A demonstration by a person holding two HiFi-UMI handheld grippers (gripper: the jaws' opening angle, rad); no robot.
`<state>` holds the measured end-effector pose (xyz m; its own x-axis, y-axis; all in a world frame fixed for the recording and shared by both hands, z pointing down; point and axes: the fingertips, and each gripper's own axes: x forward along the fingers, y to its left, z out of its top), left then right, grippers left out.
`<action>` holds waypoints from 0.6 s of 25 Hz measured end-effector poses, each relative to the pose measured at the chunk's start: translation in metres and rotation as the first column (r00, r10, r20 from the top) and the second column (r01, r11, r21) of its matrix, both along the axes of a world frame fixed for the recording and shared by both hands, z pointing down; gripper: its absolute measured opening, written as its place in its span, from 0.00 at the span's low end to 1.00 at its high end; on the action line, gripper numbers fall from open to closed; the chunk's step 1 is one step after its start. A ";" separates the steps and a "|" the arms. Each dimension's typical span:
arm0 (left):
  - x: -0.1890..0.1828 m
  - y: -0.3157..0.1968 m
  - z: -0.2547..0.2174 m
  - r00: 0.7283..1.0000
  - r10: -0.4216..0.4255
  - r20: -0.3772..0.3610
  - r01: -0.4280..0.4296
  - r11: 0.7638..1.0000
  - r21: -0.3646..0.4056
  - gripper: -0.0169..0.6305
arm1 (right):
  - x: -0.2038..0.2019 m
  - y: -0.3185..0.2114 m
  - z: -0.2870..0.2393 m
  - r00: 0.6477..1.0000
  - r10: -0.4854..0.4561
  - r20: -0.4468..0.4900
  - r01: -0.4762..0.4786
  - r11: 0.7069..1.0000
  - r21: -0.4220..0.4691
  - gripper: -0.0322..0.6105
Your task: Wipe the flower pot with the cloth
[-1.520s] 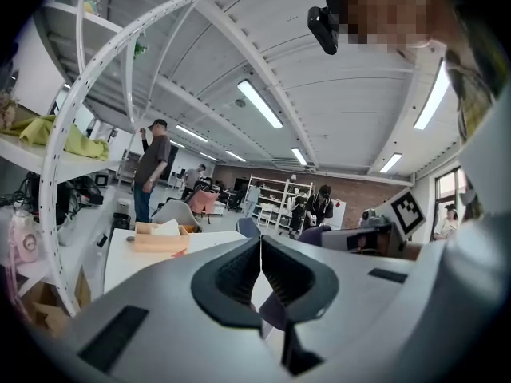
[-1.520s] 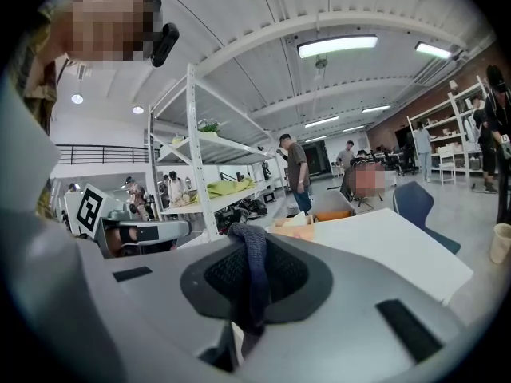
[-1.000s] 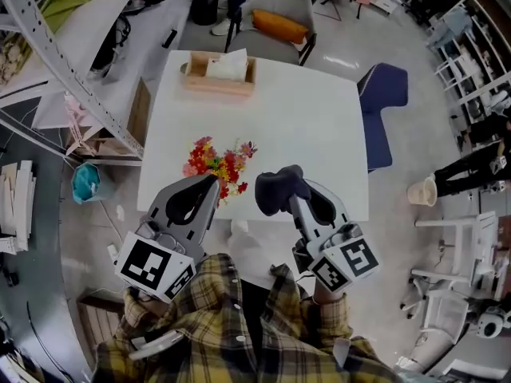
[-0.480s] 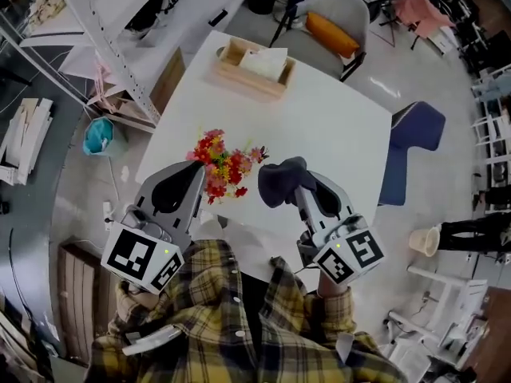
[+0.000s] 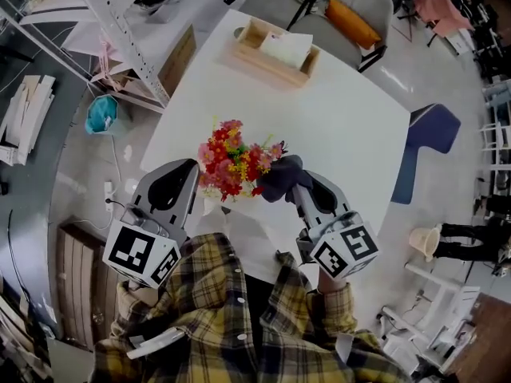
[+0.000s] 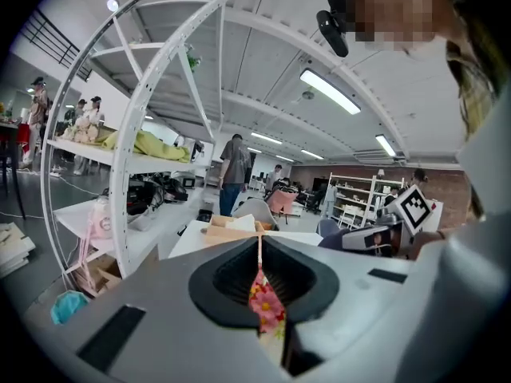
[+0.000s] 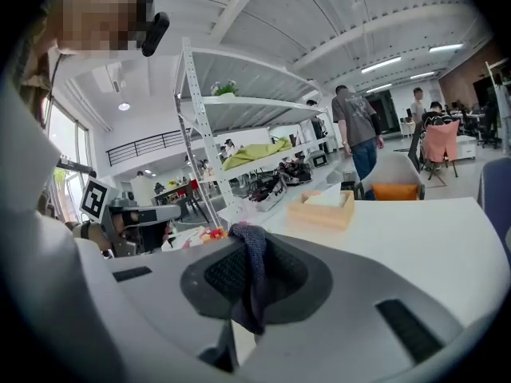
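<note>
Head view, flowers (image 5: 235,162), tissue box (image 5: 275,52) perhaps, chair (image 5: 351,14)

White table (image 5: 343,126) on grey floor (image 5: 80,178): shelving (image 5: 112,14) at its left, blue chair (image 5: 431,138) at its right, grey chair (image 5: 371,2) beyond.

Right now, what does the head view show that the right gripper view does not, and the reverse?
Only the head view: the teal bag on the floor and the marker cube on the right gripper. Only the right gripper view: the ceiling lights and a standing person. Both: the white table, the wooden box, the flowers and the dark cloth pinched in that gripper.
</note>
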<state>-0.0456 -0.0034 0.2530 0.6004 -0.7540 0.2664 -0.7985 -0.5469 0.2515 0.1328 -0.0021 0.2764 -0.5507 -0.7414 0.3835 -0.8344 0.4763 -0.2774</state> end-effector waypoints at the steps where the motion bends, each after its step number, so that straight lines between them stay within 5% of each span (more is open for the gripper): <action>1: -0.002 0.001 0.009 1.000 0.005 0.005 -0.005 1.000 -0.015 0.04 | -0.002 0.001 0.009 1.000 -0.004 -0.006 0.004 1.000 -0.013 0.07; 8: -0.012 0.004 0.069 0.999 0.053 0.003 -0.053 0.992 -0.113 0.05 | -0.010 0.000 0.057 1.000 0.002 -0.008 -0.002 0.995 -0.102 0.07; 15: -0.014 0.009 0.121 0.991 0.132 -0.012 -0.132 0.977 -0.168 0.24 | -0.014 -0.012 0.092 1.000 0.020 -0.004 -0.021 0.990 -0.139 0.07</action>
<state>-0.0592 0.0055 0.3738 0.6919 -0.6130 0.3815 -0.7219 -0.5973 0.3494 0.1191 -0.0145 0.3680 -0.5348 -0.6916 0.4854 -0.8444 0.4162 -0.3374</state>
